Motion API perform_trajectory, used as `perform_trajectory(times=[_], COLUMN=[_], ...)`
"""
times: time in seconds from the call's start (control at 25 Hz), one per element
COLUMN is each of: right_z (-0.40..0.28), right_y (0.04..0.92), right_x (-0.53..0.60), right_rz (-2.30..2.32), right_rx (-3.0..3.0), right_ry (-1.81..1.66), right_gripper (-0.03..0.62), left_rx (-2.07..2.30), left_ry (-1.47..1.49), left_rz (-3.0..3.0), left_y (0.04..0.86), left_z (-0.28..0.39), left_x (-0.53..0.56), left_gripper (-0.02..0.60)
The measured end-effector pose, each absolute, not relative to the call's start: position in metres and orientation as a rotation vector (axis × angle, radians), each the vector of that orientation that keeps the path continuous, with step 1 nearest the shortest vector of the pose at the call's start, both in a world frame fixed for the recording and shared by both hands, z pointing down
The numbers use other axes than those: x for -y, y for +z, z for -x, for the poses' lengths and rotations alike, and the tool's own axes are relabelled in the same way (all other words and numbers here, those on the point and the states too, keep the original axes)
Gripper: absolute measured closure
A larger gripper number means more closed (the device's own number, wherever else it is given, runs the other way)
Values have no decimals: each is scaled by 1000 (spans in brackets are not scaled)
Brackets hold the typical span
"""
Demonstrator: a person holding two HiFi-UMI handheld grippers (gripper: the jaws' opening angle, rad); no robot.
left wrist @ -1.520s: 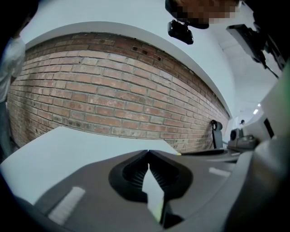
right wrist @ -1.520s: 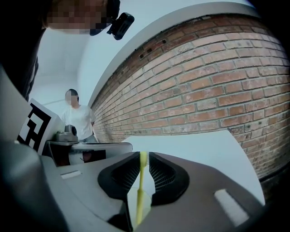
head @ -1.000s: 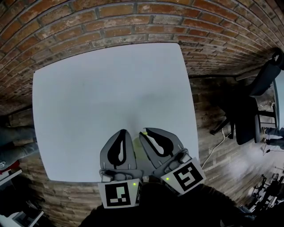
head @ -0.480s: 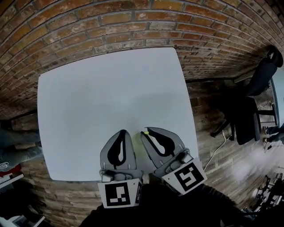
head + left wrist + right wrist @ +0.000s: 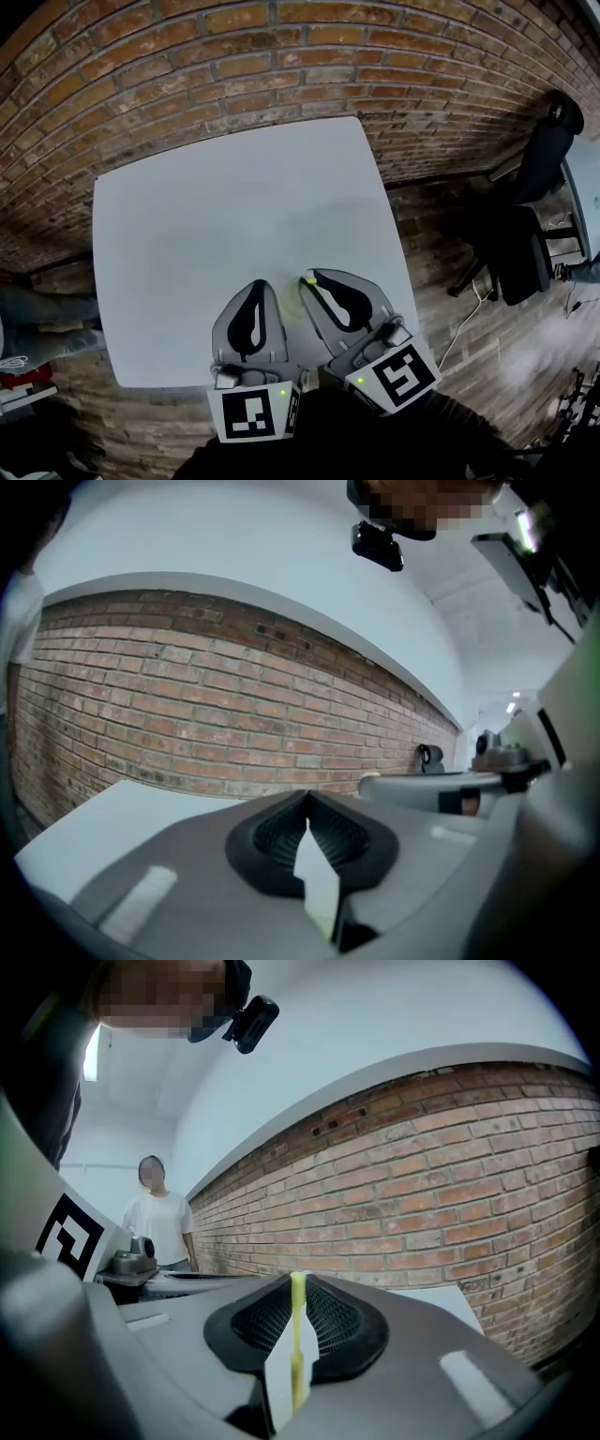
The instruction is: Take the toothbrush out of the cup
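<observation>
Right hand-held gripper (image 5: 298,1281) pinching yellow-green toothbrush (image 5: 297,1344), left hand-held gripper (image 5: 307,797) at its 9 o'clock closed tip to tip, both at 6 o'clock over white bench (image 5: 234,206).

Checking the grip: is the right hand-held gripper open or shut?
Shut on the toothbrush: the right hand-held gripper pinches its yellow handle between both jaws.

The head view looks steeply down from above onto the worktop (image 5: 216,216), with the brick wall (image 5: 281,56) beyond it and the left gripper (image 5: 261,281) and right gripper (image 5: 307,278) close at its bottom edge. Each gripper view rides low just behind its own fingers (image 5: 267,841), facing nearly level at that wall. All three share wall and worktop. The head and right gripper views share the toothbrush (image 5: 306,279). Each gripper view catches the other gripper at its side.
</observation>
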State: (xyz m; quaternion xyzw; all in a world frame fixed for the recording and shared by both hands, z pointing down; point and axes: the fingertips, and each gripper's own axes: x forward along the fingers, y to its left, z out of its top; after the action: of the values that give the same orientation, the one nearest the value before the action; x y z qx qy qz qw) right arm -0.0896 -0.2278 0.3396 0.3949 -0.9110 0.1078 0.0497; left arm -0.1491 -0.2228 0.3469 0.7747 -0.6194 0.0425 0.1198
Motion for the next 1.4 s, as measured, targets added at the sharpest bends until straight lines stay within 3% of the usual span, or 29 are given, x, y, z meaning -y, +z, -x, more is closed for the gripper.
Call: perform_trajectory(times=[0.72,1.4], right_z=[95,78], right_y=[251,228], right_x=[190,142], right_rz=[-1342,-1362], right_rx=[2879,2942], right_ry=[32,-56], right_gripper=[548,548], left_rx=[1824,1852], left_ry=[-28,-27], left_rz=[-2473,-2521], left_y=[274,263], left_z=[153,139], left_x=[190,148], left_gripper=[574,574])
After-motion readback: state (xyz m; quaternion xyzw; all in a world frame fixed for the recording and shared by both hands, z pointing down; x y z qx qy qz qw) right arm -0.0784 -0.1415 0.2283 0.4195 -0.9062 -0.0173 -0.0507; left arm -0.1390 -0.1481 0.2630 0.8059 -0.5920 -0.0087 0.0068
